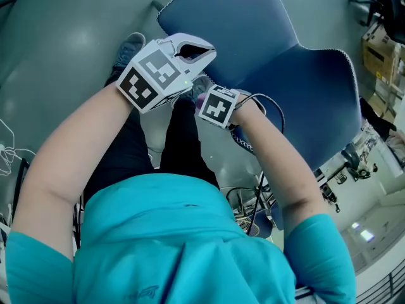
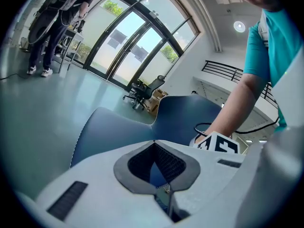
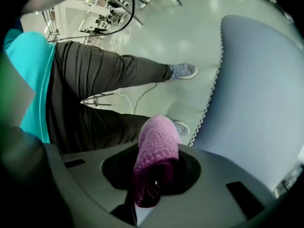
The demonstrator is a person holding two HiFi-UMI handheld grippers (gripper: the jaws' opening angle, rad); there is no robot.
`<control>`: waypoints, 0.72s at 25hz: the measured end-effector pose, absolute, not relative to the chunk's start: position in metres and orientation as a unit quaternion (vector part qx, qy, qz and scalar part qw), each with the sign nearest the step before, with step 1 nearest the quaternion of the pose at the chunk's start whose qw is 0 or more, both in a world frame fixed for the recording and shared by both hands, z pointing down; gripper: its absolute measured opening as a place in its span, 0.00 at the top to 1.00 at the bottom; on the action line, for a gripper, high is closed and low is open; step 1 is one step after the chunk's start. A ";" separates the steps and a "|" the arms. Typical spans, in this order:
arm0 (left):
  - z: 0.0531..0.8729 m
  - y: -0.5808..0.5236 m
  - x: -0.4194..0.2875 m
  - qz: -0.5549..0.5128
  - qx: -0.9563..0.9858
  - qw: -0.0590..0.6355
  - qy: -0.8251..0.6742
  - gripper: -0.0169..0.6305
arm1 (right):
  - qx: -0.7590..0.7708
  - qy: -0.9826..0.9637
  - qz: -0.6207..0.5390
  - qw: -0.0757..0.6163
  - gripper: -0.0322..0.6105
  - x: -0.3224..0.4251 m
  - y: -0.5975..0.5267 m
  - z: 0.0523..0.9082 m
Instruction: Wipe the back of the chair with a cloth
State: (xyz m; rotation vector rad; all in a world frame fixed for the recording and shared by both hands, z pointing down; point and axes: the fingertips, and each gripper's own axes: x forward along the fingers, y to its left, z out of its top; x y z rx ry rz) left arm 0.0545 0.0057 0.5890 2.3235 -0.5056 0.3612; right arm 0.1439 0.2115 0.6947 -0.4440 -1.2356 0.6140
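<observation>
**Item: cloth in right tongs, chair shell alongside, wipe not begun**

- Right gripper (image 3: 153, 183): your jaws are closed on a pink knitted cloth (image 3: 159, 146). The cloth is bunched into a roll. Its long axis runs straight out along the jaws, and its rounded end pokes past the tips.
- Left gripper (image 2: 164, 189): jaw tips are pressed together with nothing between them. Only blue chair shows through the gap in the pads.
- Chair (image 1: 304, 81): a blue shell in two panels. You cannot tell from here which panel is the back.
- Key relation: in the right gripper view the chair lies to the right of the cloth, with its stitched edge (image 3: 209, 103) just beside the roll. No contact shows. A sideways move to the right would probably bring cloth to shell.
- Nearer hand: both grippers hover at the chair's near edge. Only the right one carries the cloth.
- Containers: cardboard boxes (image 1: 380, 49) sit well away, and their contents cannot be made out.
</observation>
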 end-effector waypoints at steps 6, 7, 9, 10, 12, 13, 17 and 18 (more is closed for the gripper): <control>0.548 0.008 0.037 0.126 0.899 0.364 -0.211 0.97 | -0.093 -0.580 0.299 0.752 0.83 0.175 0.164 0.656; 0.538 0.008 0.037 0.122 0.895 0.371 -0.215 0.97 | -0.083 -0.581 0.304 0.750 0.83 0.183 0.161 0.646; 0.515 0.008 0.035 0.112 0.891 0.379 -0.223 0.97 | -0.063 -0.590 0.319 0.739 0.83 0.191 0.158 0.626; 0.504 0.006 0.034 0.107 0.892 0.378 -0.225 0.97 | -0.051 -0.597 0.327 0.731 0.83 0.193 0.155 0.617; 0.481 -0.002 0.031 0.095 0.895 0.371 -0.228 0.97 | -0.023 -0.614 0.343 0.711 0.83 0.192 0.146 0.601; 0.469 -0.005 0.029 0.091 0.897 0.367 -0.228 0.97 | -0.010 -0.622 0.349 0.701 0.83 0.190 0.142 0.593; 0.417 -0.006 0.024 0.072 0.904 0.359 -0.219 0.97 | 0.052 -0.648 0.345 0.677 0.83 0.195 0.121 0.551; 0.405 -0.007 0.022 0.068 0.906 0.359 -0.215 0.97 | 0.067 -0.653 0.349 0.669 0.83 0.195 0.116 0.540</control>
